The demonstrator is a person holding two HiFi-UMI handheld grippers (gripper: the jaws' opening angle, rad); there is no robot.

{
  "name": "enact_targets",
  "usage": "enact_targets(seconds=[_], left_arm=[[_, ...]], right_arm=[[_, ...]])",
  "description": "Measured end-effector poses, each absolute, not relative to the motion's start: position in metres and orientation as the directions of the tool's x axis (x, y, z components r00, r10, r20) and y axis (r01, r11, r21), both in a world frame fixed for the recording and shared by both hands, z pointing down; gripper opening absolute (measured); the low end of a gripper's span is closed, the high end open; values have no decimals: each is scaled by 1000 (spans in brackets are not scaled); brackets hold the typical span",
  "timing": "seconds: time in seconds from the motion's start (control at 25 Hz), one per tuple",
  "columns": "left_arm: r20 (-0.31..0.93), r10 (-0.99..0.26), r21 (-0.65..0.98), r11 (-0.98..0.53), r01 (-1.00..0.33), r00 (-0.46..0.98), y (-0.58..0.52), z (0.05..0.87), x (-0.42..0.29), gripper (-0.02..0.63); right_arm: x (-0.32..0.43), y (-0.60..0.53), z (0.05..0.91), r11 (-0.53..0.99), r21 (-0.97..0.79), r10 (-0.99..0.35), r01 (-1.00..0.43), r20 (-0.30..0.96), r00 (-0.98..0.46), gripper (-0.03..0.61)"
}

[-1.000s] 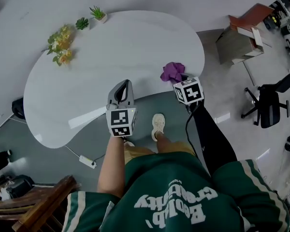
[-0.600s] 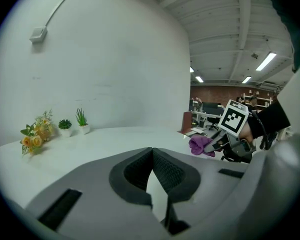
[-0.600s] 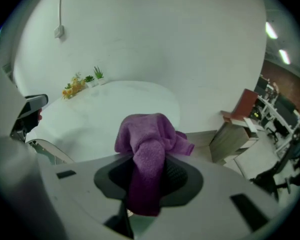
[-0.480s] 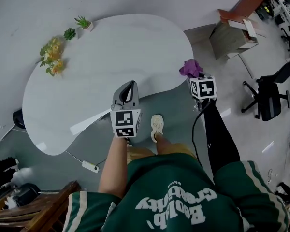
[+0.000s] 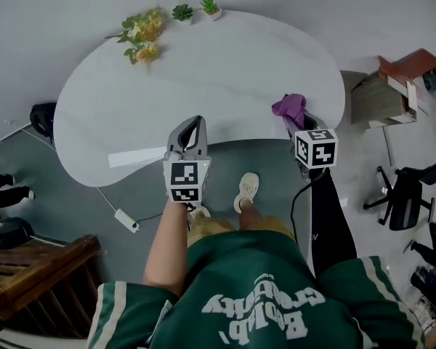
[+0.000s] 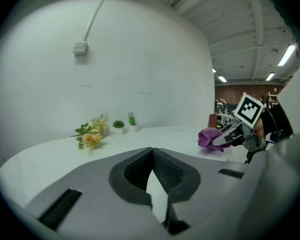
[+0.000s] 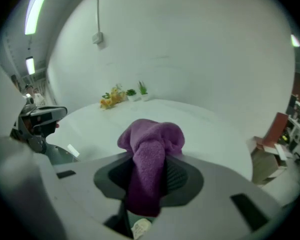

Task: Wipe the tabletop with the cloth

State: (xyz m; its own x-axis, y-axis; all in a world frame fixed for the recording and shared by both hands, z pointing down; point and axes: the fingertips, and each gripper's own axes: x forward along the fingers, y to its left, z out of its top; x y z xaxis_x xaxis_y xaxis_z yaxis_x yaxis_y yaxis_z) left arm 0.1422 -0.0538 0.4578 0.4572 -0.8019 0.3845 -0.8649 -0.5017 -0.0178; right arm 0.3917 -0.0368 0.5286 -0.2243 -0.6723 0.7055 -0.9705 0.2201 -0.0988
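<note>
Wiping looks barely begun: the right gripper clamps the purple cloth over the table edge at frame right, while the left gripper sits closed and empty.

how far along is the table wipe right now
Done: the purple cloth is picked up, clamped between the fingers of the right gripper. In hand: the cloth is at the near right edge of the tabletop, while the left gripper hovers shut and empty. Left: the bare white top shows no wipe marks, so how much remains cannot be judged.
</note>
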Motion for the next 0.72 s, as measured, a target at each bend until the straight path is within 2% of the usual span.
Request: enact_targets(seconds=[0.16, 0.28, 0.44, 0.72], left_arm=[[375, -858, -33, -389, -921, 350, -44, 449, 39, 2], [370, -898, -51, -277, -960, 239, -28, 442, -50, 0], [364, -924, -75, -158, -985, 120, 1, 435, -168, 0], [389, -920, -73, 10, -997, -38, 71, 445, -316, 2]], right_arm=[[260, -59, 509, 384, -142, -651, -912, 659, -377, 132], [147, -63, 497, 532, -169, -588, -830, 631, -506, 130], [1, -46, 492, 657, -201, -502, -727, 602, -621, 130], [-205, 21, 518, 797, -256, -303, -547, 614, -729, 130]])
